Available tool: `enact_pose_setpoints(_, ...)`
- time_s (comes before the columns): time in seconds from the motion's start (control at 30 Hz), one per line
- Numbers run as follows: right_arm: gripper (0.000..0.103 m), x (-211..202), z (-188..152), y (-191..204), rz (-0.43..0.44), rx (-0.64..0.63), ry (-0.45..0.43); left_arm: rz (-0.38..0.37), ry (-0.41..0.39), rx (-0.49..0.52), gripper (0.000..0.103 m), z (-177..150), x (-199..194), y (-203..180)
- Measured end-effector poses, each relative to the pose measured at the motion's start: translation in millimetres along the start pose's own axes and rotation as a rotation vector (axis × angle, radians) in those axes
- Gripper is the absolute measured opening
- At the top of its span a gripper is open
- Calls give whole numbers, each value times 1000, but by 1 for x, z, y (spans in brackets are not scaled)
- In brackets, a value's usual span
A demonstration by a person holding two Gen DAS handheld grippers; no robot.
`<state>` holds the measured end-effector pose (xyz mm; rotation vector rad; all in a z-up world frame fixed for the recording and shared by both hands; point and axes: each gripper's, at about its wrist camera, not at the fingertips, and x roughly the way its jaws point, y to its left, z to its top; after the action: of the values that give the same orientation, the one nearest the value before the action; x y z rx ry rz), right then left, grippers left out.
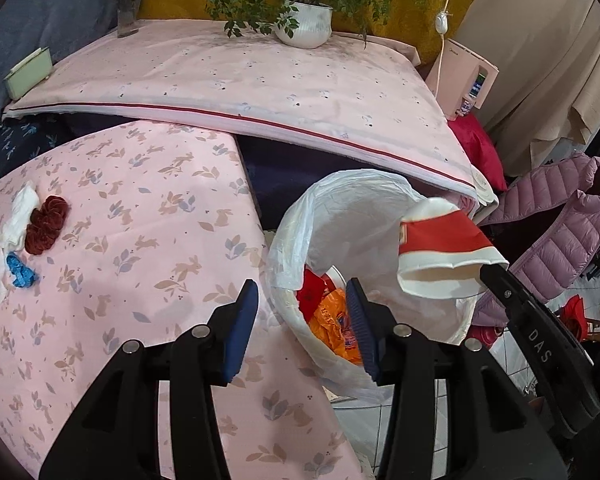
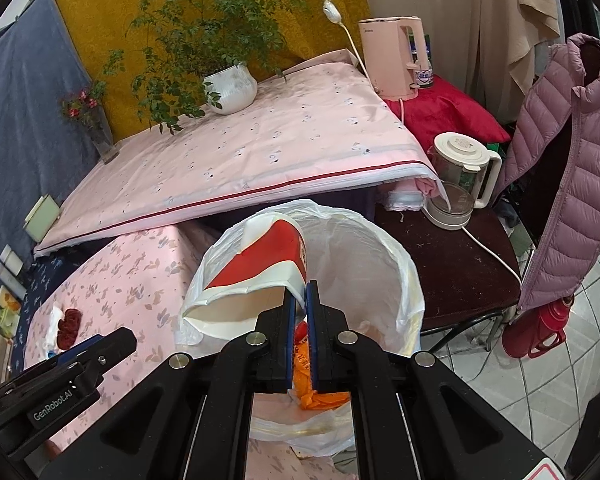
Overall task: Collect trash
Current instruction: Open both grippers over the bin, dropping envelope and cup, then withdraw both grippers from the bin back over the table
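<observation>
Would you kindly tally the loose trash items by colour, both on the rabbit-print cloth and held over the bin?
White crumpled tissue: 1
Dark red crinkled rosette-shaped scrap: 1
Blue crumpled scrap: 1
Red-and-white crushed paper cup, pinched in the right tongs over the white-lined bin: 1
Total: 4

Low table w/ pink rabbit-print cloth (image 1: 148,240), lower left of left wrist view. On it, far left edge: white crumpled tissue (image 1: 18,216), dark red scrunchie-like fabric bit (image 1: 46,224) touching it, blue scrap (image 1: 20,272) just below.

Higher surface w/ pale pink sheet (image 1: 240,88) across upper frame: white plant pot (image 1: 306,24) at back centre, glass vase w/ flowers (image 1: 130,4) upper left, green box (image 1: 28,72) at left edge.
</observation>
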<state>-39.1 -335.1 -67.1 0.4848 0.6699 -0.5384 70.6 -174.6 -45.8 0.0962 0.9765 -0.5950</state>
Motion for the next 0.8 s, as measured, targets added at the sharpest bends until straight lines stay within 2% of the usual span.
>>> enact_pose_setpoints(0.03,14,0,0,2,-4,-3,4,12,-6,-3,43,0,-2,3)
enact_pose_setpoints(0.07,22,-1,1,5,-4,-9,6,23,-10,-5,45,0,-3,5)
enact_pose_setpoints(0.1,31,-2,0,6,-3,-12,3,39,-16,-8,51,0,-5,8)
enact_pose_setpoints(0.2,46,-11,0,15,1,-29,-18,72,-41,-23,58,-1,-11,17)
enact_pose_setpoints(0.33,47,-17,-1,29,15,-60,-25,90,-51,-35,58,-3,-18,27)
enact_pose_setpoints(0.57,55,-28,-6,52,29,-96,-42,109,-79,-55,59,-6,-32,44)
enact_pose_setpoints(0.8,57,-34,-11,73,41,-129,-46,126,-92,-89,59,-11,-45,68)
